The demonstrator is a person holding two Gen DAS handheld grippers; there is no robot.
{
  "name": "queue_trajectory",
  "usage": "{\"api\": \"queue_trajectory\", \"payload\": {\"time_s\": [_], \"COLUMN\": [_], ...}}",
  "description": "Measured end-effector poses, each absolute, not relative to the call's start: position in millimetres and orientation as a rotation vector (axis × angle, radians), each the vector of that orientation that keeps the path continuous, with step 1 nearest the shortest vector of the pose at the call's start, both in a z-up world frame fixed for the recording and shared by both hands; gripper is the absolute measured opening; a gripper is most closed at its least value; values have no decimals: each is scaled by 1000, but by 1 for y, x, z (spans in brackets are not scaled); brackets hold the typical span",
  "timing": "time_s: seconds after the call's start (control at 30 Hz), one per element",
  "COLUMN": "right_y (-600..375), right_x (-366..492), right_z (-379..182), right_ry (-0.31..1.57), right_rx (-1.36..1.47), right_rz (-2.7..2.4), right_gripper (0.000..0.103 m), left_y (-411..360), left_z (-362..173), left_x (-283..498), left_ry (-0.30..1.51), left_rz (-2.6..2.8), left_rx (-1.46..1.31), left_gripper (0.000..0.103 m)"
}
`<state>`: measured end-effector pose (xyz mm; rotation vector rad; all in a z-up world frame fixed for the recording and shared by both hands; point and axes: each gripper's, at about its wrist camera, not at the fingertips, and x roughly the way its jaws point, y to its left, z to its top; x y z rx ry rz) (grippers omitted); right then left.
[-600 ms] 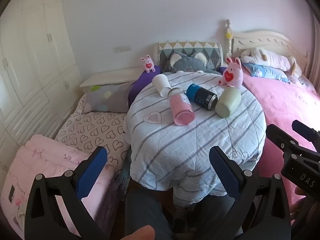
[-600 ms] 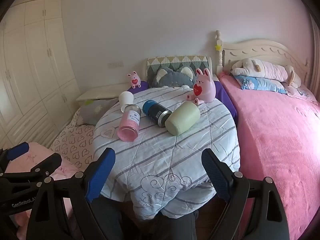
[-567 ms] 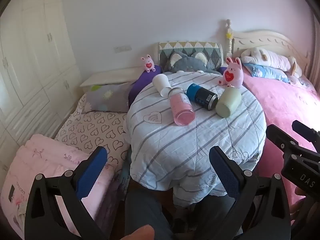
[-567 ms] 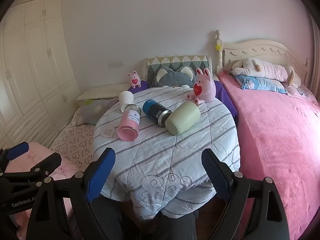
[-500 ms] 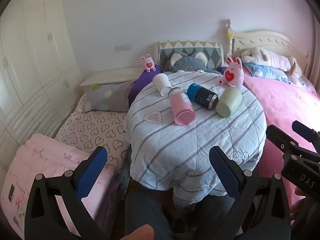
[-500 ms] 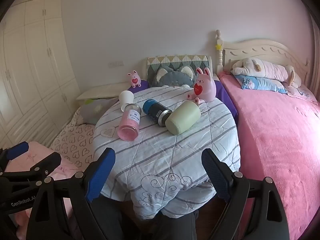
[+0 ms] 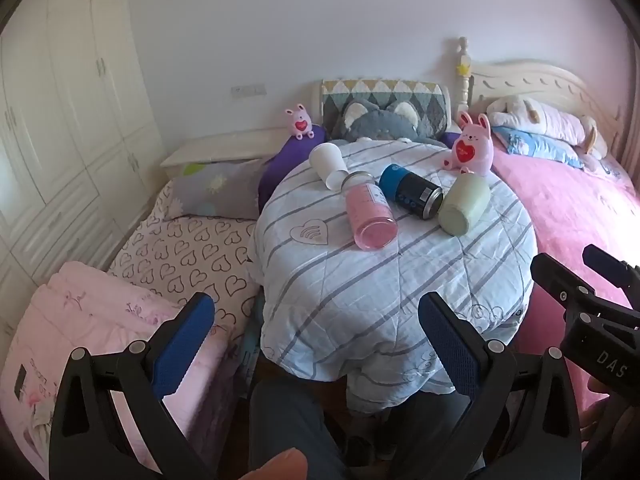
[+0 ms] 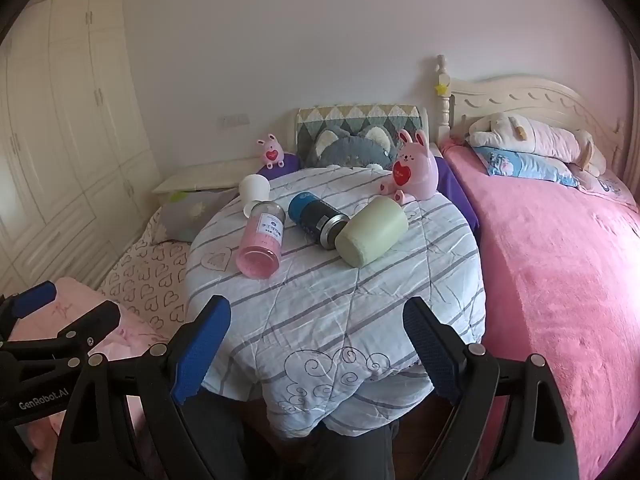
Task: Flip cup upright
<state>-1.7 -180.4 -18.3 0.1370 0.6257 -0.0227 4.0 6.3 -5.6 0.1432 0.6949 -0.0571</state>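
Observation:
Several cups lie on their sides on a round table with a striped blue-white cloth (image 7: 360, 288) (image 8: 320, 312): a white paper cup (image 7: 327, 166) (image 8: 254, 191), a pink clear bottle (image 7: 370, 216) (image 8: 262, 240), a blue-black tumbler (image 7: 410, 190) (image 8: 318, 216), and a pale green cup (image 7: 464, 204) (image 8: 372, 231). My left gripper (image 7: 316, 344) is open and empty, in front of the table's near edge. My right gripper (image 8: 316, 344) is open and empty, also short of the near edge. All cups are well beyond both grippers.
A pink rabbit toy (image 7: 470, 148) (image 8: 414, 172) stands on the table behind the green cup. A pink bed (image 8: 560, 264) lies right. Heart-print bedding (image 7: 184, 256) and a pink folded quilt (image 7: 80, 320) lie left. A grey cat cushion (image 8: 348, 152) is behind.

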Motion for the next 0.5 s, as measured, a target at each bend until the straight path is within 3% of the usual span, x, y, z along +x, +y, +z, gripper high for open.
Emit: {"api": "queue_trajectory", "payload": {"time_s": [0.5], "right_y": [-182], "right_x": [5], "right_z": [-21], "right_ry": [639], "right_rx": [133], "right_rz": [-33], "right_gripper": [89], "left_y": [14], "left_z": [-11], "left_x": [10], "left_ry": [705], "left_rz": [-59], "left_rx": [134], "left_gripper": [103]}}
